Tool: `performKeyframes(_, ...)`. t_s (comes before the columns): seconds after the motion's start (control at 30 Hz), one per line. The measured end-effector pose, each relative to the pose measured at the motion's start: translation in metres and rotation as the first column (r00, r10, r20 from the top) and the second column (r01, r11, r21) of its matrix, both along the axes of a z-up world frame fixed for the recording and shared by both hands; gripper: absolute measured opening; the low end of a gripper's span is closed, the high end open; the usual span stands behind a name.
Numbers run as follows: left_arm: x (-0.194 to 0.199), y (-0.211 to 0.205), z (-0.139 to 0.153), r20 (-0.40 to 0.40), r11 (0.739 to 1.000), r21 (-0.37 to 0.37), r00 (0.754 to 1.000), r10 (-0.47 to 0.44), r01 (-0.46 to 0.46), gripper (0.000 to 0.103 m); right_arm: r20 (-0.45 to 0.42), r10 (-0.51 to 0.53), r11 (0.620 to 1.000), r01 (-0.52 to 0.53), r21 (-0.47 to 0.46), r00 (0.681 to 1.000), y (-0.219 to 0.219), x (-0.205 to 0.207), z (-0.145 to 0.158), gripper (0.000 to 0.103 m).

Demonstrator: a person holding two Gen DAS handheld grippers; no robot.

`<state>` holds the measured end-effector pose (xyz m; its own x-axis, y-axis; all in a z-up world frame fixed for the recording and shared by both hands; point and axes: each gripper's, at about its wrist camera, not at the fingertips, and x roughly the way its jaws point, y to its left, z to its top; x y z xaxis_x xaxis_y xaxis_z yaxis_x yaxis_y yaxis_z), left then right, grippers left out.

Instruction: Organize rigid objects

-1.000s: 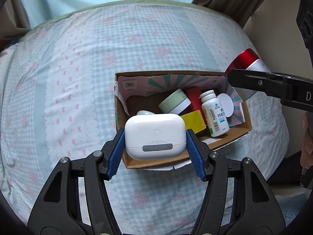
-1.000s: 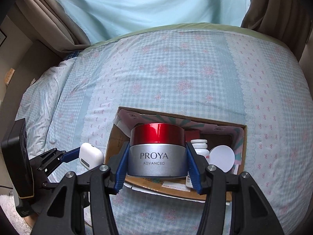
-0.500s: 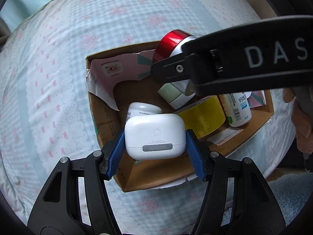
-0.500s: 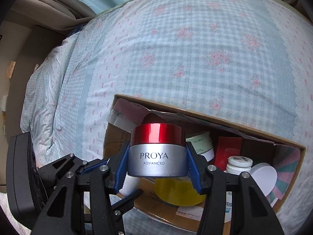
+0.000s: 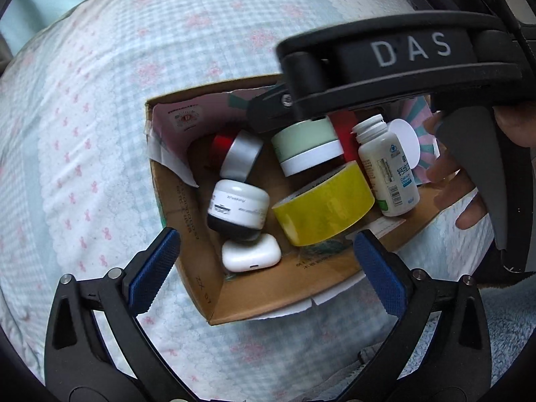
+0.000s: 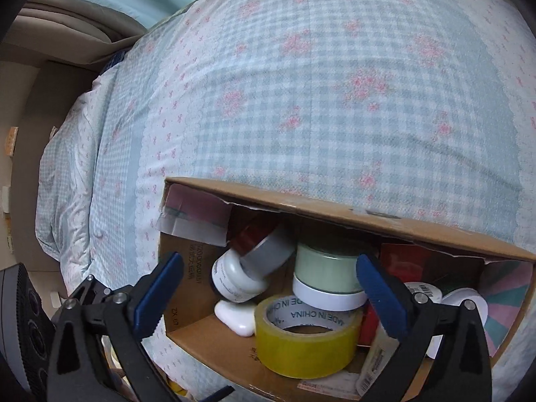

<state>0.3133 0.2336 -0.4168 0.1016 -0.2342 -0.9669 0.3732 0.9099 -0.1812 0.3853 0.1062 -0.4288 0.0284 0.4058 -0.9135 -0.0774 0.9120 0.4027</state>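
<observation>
Both grippers hang above an open cardboard box (image 5: 268,288) on a checked bedspread (image 5: 100,134). The left gripper (image 5: 264,261) and right gripper (image 6: 268,284) have just opened to full width and hold nothing. The white earbud case (image 5: 251,254) lies flat in the box's near corner, long axis across the view, port edge facing the camera. The red-lidded silver jar (image 5: 239,154) lies tipped on its side, lid toward the far wall, resting against a white jar (image 5: 239,206). Also inside: a green-lidded jar (image 5: 306,147), a yellow tape roll (image 5: 323,207), and a white pill bottle (image 5: 388,171) lying lengthwise. The right gripper's body hides the far right corner; a red item (image 5: 345,130) there is unidentifiable.
</observation>
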Motion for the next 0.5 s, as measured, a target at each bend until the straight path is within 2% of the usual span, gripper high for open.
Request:
performKeyframes(0.13,-0.001,0.005,0.004,0.009,1.000,-0.010,1.000,0.029,-0.028,0.103,-0.007,-0.041,0.998,0.041,-0.051,0.999,-0.015,-0.003,0.004,0.102)
performKeyframes(0.27,-0.005,0.007,0.016,0.034,0.999,-0.013,0.999,0.038,-0.038,0.103,-0.005,-0.086,0.995,0.086,-0.051,0.996,-0.029,-0.011,0.013,0.102)
performKeyframes(0.5,-0.015,0.003,0.047,0.111,0.999,-0.022,0.993,0.036,-0.034,0.103,0.042,-0.094,0.994,0.096,-0.054,0.995,-0.035,-0.029,0.039,0.102)
